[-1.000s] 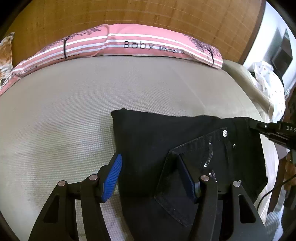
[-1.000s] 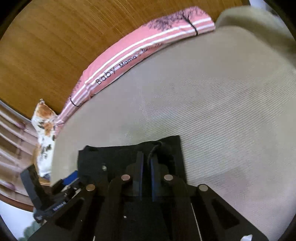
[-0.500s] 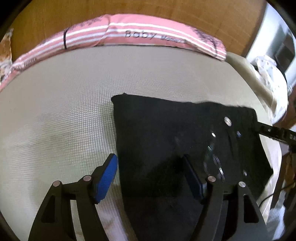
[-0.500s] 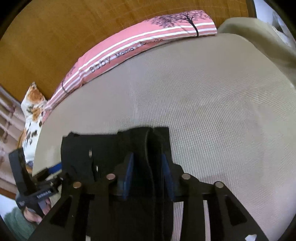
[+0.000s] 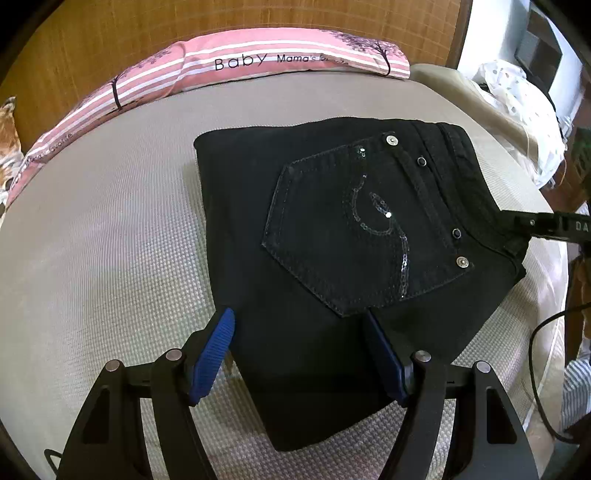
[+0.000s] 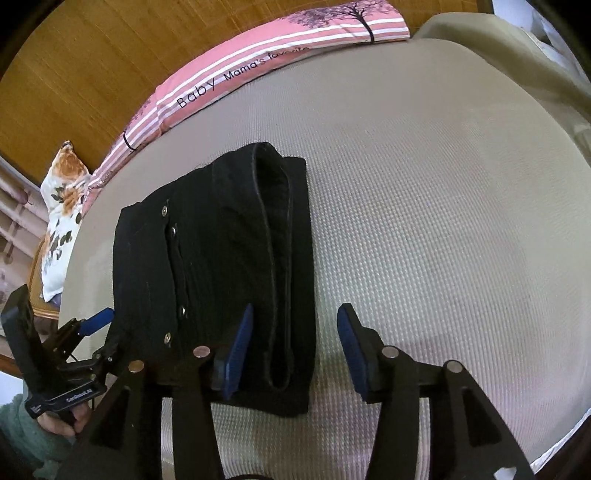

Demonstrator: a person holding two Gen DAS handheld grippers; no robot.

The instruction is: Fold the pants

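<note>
The black jeans point(image 5: 325, 236) lay folded into a compact stack on the beige textured mattress point(image 5: 110, 229), with the sequined back pocket point(image 5: 364, 236) facing up and the waistband toward the right edge of the bed. The left gripper point(image 5: 301, 352) hovered at the near edge of the stack with its blue-padded fingers point(image 5: 214, 350) spread wide, one over the mattress and the other over the cloth, gripping nothing. The right gripper point(image 6: 295, 347) was likewise parted wide at the waistband end, one pad point(image 6: 238, 350) over the folded denim and the other over bare mattress, holding nothing. In the left wrist view its black tip reached in at the waistband corner. Beyond the jeans a pink striped pillow point(image 5: 258, 59) printed "Baby Mama's" lay along the woven wooden headboard point(image 5: 258, 18). A floral cushion point(image 6: 61, 206) sat off the far-left corner, white dotted fabric point(image 5: 517, 110) was heaped beside the bed, and a black cable point(image 5: 543, 354) looped near the mattress edge.
</note>
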